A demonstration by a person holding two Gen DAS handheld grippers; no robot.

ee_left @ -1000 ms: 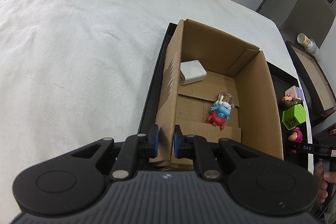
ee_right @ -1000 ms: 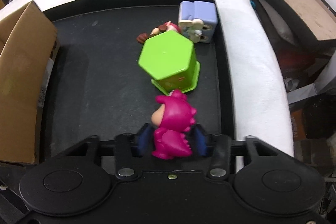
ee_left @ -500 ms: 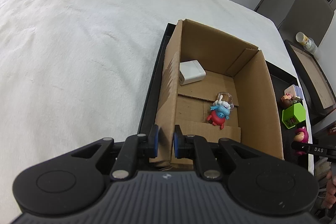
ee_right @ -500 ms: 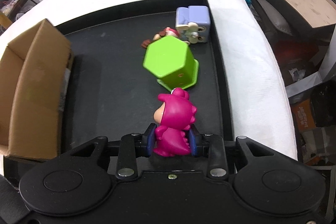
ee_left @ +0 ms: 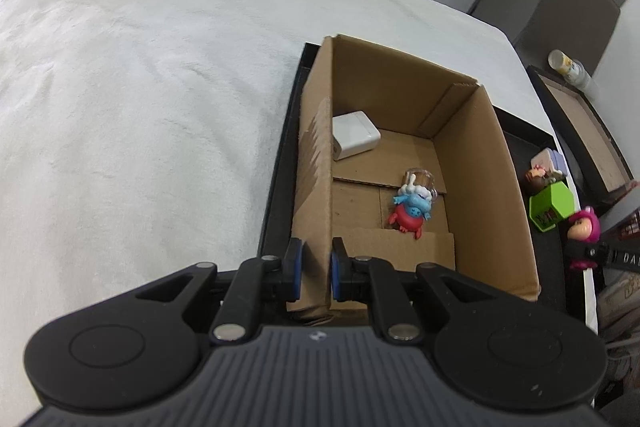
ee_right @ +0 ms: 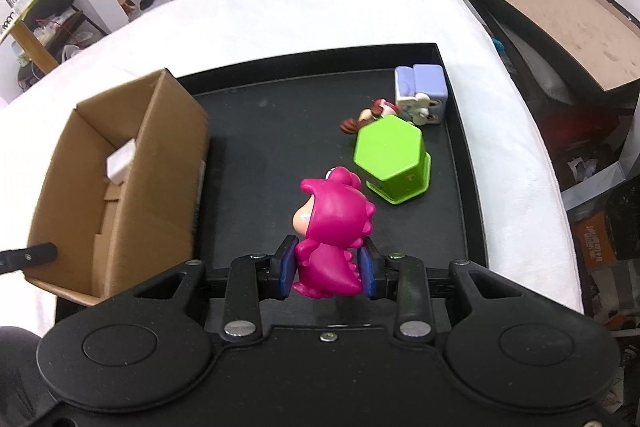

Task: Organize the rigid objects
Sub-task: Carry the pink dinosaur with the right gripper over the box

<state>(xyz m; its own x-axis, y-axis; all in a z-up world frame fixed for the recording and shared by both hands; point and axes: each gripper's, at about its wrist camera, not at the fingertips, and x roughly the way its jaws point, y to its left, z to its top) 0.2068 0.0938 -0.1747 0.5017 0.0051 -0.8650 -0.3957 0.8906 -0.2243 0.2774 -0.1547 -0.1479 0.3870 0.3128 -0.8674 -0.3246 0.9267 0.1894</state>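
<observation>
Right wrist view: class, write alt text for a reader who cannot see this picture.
The right claw grips a magenta dinosaur figure above a black tray. Beyond it on the tray are a green hexagonal block, a small doll and a lilac toy; an open cardboard box stands to the left.

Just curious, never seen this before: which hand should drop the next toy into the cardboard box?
Probably the right: its hand-held gripper already clamps the magenta dinosaur figure, while the left hand-held gripper pinches the brown cardboard box wall.
</observation>
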